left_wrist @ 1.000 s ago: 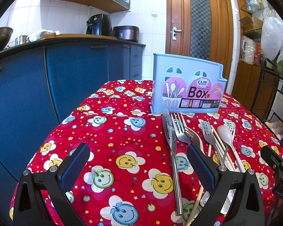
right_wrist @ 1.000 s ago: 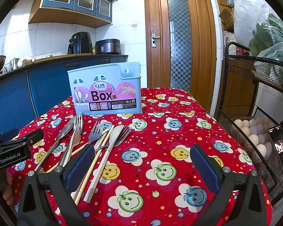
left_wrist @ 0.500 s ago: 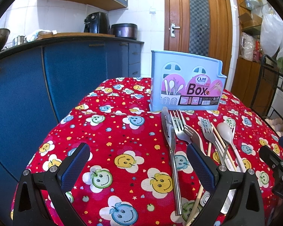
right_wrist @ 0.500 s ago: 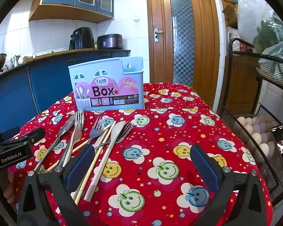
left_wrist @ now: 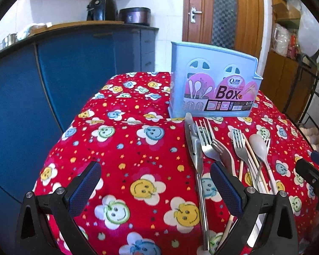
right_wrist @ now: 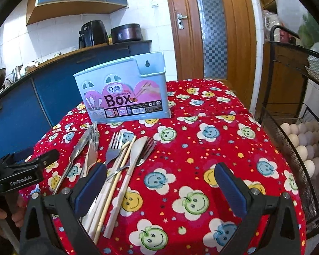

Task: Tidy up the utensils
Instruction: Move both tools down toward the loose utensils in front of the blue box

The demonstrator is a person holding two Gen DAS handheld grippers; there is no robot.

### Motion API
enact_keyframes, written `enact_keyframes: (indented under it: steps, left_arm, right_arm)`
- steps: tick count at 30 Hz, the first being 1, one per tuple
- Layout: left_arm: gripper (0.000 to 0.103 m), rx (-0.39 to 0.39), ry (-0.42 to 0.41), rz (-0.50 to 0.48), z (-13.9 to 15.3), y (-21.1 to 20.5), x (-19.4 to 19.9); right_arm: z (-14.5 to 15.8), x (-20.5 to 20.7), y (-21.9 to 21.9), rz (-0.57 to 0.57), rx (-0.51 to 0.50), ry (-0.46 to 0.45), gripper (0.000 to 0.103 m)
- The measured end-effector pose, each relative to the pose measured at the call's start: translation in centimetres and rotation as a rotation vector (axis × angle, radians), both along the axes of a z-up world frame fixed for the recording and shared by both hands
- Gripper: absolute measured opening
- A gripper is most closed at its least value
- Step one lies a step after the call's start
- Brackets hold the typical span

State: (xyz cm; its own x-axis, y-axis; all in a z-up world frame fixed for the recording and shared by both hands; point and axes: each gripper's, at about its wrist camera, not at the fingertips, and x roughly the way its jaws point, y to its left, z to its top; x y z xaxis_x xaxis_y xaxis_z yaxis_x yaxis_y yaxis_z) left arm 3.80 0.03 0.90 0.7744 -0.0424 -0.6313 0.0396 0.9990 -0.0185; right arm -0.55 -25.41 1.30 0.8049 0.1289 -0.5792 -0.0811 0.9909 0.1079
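A light blue utensil box (left_wrist: 212, 87) labelled "Box" stands upright at the back of the red smiley tablecloth (left_wrist: 127, 148); it also shows in the right wrist view (right_wrist: 125, 97). In front of it lie a knife (left_wrist: 193, 146), several forks (left_wrist: 206, 140), a pale spoon (left_wrist: 259, 146) and chopsticks (right_wrist: 121, 170). My left gripper (left_wrist: 155, 182) is open and empty above the near cloth, left of the utensils. My right gripper (right_wrist: 159, 184) is open and empty, its left finger over the utensil handles.
Blue kitchen cabinets (left_wrist: 63, 74) stand to the left, with an air fryer (left_wrist: 102, 8) and a pot on the counter. A wooden door (right_wrist: 210, 27) is behind the table. A black wire rack with eggs (right_wrist: 302, 144) stands close on the right.
Both grippers have risen and tilted down a little, so the table and box sit lower in view. Nothing on the table has moved.
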Motion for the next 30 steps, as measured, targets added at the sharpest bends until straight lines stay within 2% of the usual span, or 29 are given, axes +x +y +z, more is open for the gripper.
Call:
enact_keyframes:
  steps: [8,13,16,20,25,30]
  left_arm:
    - [0.102,0.029,0.058,-0.069,0.7,-0.9,2.3]
    - [0.099,0.021,0.111,-0.092,0.5,-1.2,3.9]
    - [0.093,0.004,0.157,-0.101,0.0,-1.2,4.9]
    - [0.082,0.006,0.176,-0.113,-0.2,-1.1,5.8]
    - [0.079,-0.014,0.198,-0.134,-0.4,-0.9,6.6]
    - [0.078,-0.032,0.226,-0.131,-1.0,-0.8,7.6]
  right_arm:
    - [0.8,2.4,0.6,0.068,-0.024,0.102,0.08]
    - [0.6,4.0,1.3,0.121,-0.042,0.16,0.073]
    - [0.2,5.2,1.9,0.156,-0.028,0.212,0.062]
    - [-0.1,6.2,2.6,0.194,-0.026,0.237,0.045]
    - [-0.8,7.6,2.7,0.219,0.019,0.281,0.026]
    - [-1.2,8.5,3.0,0.232,0.031,0.308,0.024]
